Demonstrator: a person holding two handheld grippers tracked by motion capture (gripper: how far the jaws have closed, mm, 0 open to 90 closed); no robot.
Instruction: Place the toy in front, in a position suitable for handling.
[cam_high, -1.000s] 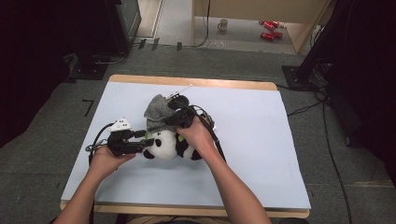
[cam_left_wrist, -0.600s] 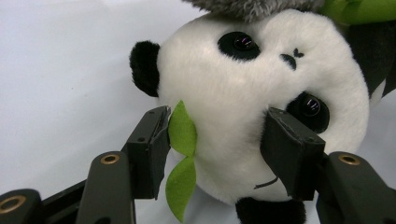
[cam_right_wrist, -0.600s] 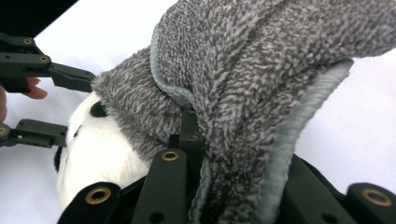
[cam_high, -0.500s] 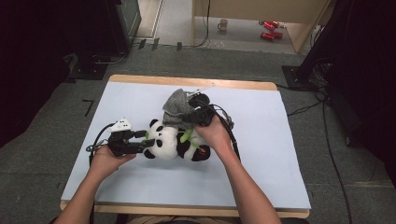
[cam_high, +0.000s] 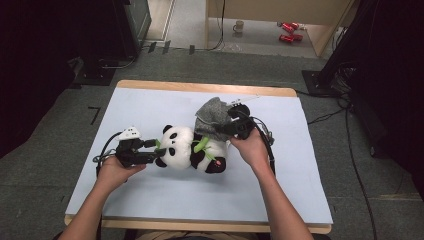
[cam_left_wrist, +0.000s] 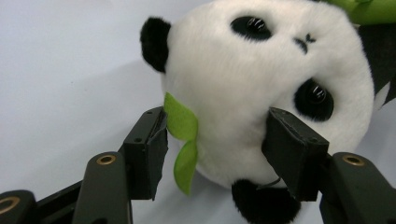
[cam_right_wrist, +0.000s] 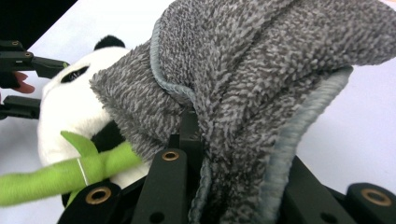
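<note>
A black-and-white plush panda lies on its side on the pale blue table cover, with a green bamboo stalk on its chest. My left gripper grips its head from the left. In the left gripper view the jaws flank the head, one pad on the fur, the other against a green leaf. My right gripper is shut on a grey terry cloth, held lifted just behind the panda's body. The cloth is bunched between its jaws, with the panda beyond.
The wooden table edge runs along the far side. On the floor beyond are a mug, red objects and cables. Dark stands rise at the back left and right. Bare cover lies toward the front and right.
My right gripper has carried the grey cloth to the right, off the panda, baring its body and bamboo stalk. The left hand and the panda's head have stayed put.
</note>
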